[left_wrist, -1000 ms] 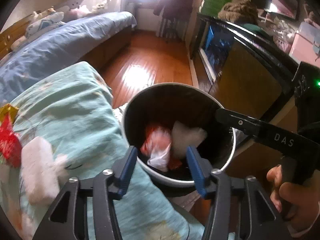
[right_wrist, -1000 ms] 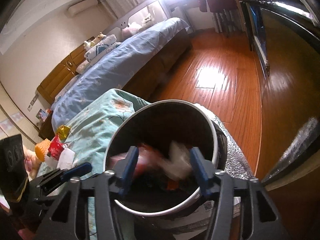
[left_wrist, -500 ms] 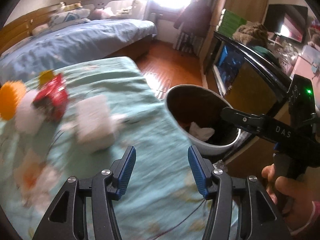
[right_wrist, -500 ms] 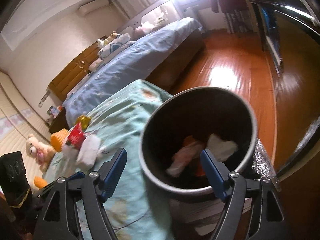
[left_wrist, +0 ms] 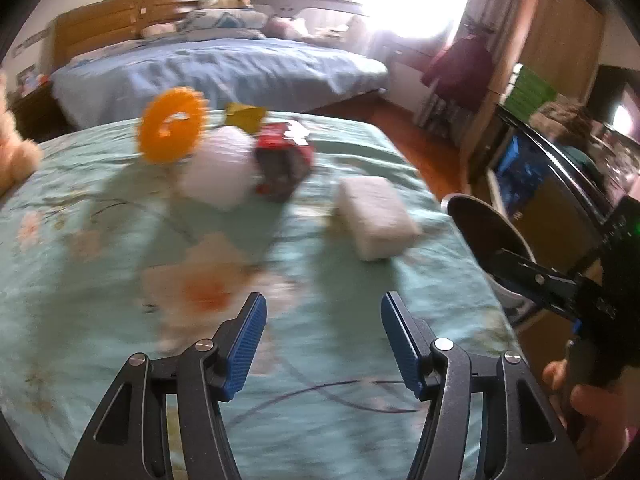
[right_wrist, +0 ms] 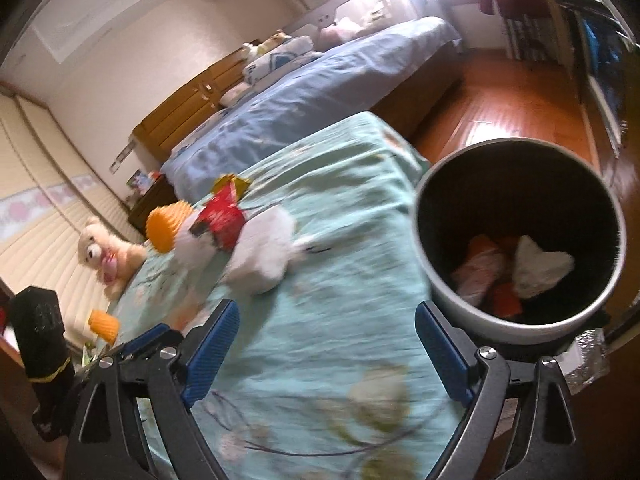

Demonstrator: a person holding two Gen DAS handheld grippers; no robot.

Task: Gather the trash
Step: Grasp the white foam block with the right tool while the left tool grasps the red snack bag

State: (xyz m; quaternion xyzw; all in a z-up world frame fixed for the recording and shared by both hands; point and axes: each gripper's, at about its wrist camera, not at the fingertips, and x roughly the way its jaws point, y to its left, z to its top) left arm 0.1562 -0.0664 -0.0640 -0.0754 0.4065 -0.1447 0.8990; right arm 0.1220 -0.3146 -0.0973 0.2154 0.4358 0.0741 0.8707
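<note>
A round bin (right_wrist: pixel 520 236) stands at the right edge of the teal bedspread (right_wrist: pixel 340 300); it holds a white wad (right_wrist: pixel 540 266) and orange and pink wrappers. On the spread lie a white tissue pack (left_wrist: pixel 374 218), a red wrapper (left_wrist: pixel 284 166), a white ball (left_wrist: pixel 218 170), a yellow wrapper (left_wrist: pixel 244 116) and an orange spiky ring (left_wrist: pixel 172 126). My left gripper (left_wrist: pixel 322 346) is open and empty above the spread, short of the pack. My right gripper (right_wrist: pixel 326 354) is open and empty, beside the bin; it also shows in the left wrist view (left_wrist: pixel 536 280).
A teddy bear (right_wrist: pixel 106 254) and an orange cup (right_wrist: pixel 104 324) lie at the spread's far left. A blue bed (left_wrist: pixel 224 68) stands behind. A dark cabinet (left_wrist: pixel 560 184) and wooden floor (right_wrist: pixel 508 104) are to the right.
Both grippers swung left, away from the bin and over the bedspread. The trash items on the spread came into the centre of the left view. The right jaws opened wider.
</note>
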